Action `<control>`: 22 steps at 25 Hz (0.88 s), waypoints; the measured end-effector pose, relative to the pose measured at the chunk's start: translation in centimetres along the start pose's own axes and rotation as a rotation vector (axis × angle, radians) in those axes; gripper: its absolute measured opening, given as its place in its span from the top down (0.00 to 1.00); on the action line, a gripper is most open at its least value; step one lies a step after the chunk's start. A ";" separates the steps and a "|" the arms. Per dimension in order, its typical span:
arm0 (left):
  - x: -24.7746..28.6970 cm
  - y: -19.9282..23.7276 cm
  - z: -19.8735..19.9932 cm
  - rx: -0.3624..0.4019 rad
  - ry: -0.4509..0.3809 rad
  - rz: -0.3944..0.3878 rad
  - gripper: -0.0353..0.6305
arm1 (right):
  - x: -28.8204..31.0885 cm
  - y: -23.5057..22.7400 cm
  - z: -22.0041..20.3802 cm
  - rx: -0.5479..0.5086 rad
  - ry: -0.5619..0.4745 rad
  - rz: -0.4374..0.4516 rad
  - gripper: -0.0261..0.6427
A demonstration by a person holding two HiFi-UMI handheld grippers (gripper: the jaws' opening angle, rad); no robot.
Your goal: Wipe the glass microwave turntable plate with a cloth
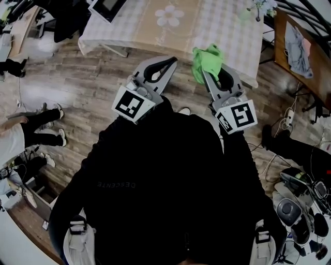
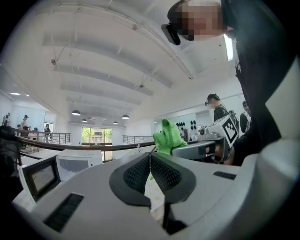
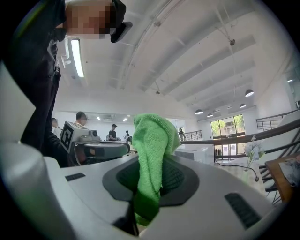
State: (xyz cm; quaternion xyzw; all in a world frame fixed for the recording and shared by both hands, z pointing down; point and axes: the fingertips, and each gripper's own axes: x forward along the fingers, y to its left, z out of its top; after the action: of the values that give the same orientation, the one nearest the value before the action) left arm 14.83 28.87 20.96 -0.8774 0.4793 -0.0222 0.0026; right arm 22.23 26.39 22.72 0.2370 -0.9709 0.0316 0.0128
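My right gripper [image 1: 213, 73] is shut on a green cloth [image 1: 208, 61], which bunches up out of the jaws and hangs down between them [image 3: 152, 140]. My left gripper [image 1: 164, 64] is shut with nothing in it; its dark pads [image 2: 161, 172] meet. Both grippers are held up side by side in front of my chest and point toward a table with a checked cover [image 1: 207, 26]. From the left gripper view the cloth [image 2: 168, 138] and the right gripper [image 2: 190, 149] show just to the right. No glass turntable plate shows in any view.
A white microwave [image 1: 106, 8] stands on the table's far left end [image 2: 70, 164]. A small flower vase [image 1: 258, 8] is at its right end. A wooden table [image 1: 305, 52] and floor cables [image 1: 287, 121] lie to the right. People stand at the left [image 1: 31, 127].
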 end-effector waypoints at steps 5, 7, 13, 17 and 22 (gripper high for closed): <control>1.3 3.3 -1.2 -0.019 0.014 -0.024 0.91 | 2.4 -1.2 -0.4 0.003 0.022 -0.032 0.83; 2.3 5.0 -1.5 -0.019 0.004 -0.041 0.91 | 3.9 -2.1 -0.9 0.008 0.040 -0.042 0.83; 4.9 11.1 -1.5 -0.015 -0.028 -0.089 0.91 | 9.7 -4.8 -2.4 0.020 0.087 -0.083 0.83; 7.6 17.1 -3.2 -0.041 0.015 -0.118 0.91 | 15.4 -7.8 -3.4 0.041 0.134 -0.110 0.82; 10.7 23.2 -4.0 -0.057 0.043 -0.181 0.91 | 21.5 -11.1 -3.8 0.054 0.189 -0.150 0.82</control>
State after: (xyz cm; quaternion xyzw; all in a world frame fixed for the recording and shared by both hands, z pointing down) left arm 0.91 7.34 24.71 -0.9161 0.3985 -0.0274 -0.0346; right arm 8.28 6.97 27.94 0.3053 -0.9437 0.0788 0.1001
